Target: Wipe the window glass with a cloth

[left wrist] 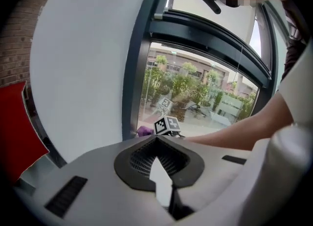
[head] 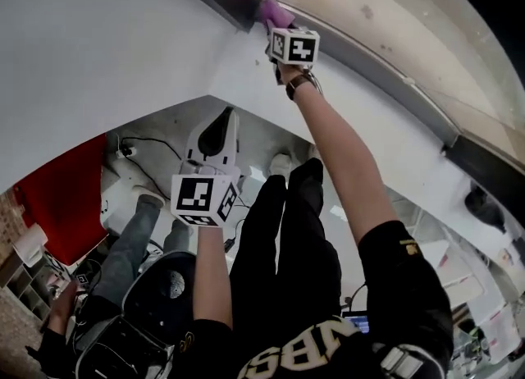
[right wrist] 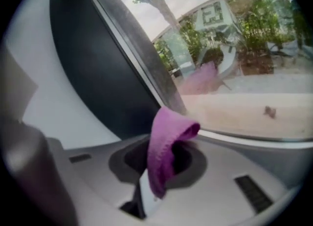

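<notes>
While the left gripper [left wrist: 161,191], jaws together and empty, hangs low, the right gripper [head: 279,26] pinches the purple cloth [right wrist: 168,137] by the window glass's [right wrist: 254,73] corner. Only its own view shows the cloth upright, tip curling toward the glass.

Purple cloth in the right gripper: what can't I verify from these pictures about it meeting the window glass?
- Whether the purple cloth touches the window glass: in the head view the marker cube of the right gripper covers the spot, and the right gripper view is blurred there.
- Right jaw tips: in the right gripper view, the cloth drapes over them.
- Smears or wiped patches on the glass: too faint in every view.
</notes>
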A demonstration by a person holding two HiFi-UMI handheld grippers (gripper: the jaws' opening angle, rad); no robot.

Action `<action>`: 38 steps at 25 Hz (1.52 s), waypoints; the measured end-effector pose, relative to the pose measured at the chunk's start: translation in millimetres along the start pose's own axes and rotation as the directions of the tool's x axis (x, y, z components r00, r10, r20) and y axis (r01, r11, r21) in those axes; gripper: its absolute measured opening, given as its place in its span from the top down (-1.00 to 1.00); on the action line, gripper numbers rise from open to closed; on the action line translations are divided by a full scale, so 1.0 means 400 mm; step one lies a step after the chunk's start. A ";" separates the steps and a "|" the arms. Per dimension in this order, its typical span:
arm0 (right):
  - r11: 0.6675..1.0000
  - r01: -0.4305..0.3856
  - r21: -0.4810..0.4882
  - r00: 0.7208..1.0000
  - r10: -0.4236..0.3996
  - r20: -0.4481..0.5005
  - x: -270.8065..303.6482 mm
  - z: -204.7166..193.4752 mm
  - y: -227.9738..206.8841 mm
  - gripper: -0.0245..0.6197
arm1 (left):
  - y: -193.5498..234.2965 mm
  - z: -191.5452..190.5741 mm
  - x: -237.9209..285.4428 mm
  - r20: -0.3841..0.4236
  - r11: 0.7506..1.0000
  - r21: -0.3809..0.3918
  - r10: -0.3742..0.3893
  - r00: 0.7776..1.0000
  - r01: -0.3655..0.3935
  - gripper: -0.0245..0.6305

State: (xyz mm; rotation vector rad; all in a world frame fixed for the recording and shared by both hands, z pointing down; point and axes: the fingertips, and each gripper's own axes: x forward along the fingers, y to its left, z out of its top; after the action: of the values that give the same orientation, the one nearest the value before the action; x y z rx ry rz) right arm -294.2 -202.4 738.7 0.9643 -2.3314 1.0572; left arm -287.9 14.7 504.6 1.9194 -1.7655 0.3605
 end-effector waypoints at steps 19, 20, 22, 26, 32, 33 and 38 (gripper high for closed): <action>0.848 0.354 0.395 0.922 -0.388 0.005 -0.519 -0.148 -0.675 0.70 | -0.345 -0.031 0.160 -0.080 0.945 0.053 -0.317 0.945 0.322 0.85; 0.807 0.365 0.464 0.907 -0.421 0.018 -0.580 -0.167 -0.727 0.70 | -0.382 -0.032 0.167 -0.089 0.935 0.065 -0.343 0.935 0.349 0.85; 0.688 0.382 0.617 0.856 -0.515 0.044 -0.714 -0.207 -0.838 0.70 | -0.451 -0.040 0.180 -0.113 0.912 0.092 -0.390 0.914 0.400 0.85; 0.461 0.392 0.796 0.735 -0.677 0.031 -0.978 -0.320 -1.073 0.70 | -0.572 -0.074 0.192 -0.154 0.874 0.137 -0.446 0.882 0.466 0.85; 0.349 0.390 0.852 0.631 -0.775 0.029 -1.256 -0.380 -1.252 0.70 | -0.688 -0.124 0.212 -0.219 0.816 0.162 -0.518 0.827 0.555 0.85; 0.351 0.378 0.857 0.637 -0.770 0.034 -1.271 -0.381 -1.245 0.70 | -0.703 -0.130 0.210 -0.226 0.818 0.145 -0.520 0.824 0.556 0.85; 0.406 0.320 0.856 0.711 -0.700 0.066 -1.326 -0.410 -1.061 0.70 | -0.796 -0.088 0.156 -0.231 0.784 0.125 -0.573 0.786 0.608 0.85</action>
State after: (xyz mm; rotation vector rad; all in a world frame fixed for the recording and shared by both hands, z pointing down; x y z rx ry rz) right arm 388.4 -52.8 734.0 2.3139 -1.4361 1.7564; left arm 37.7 -10.0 507.9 2.3716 -0.9512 0.4648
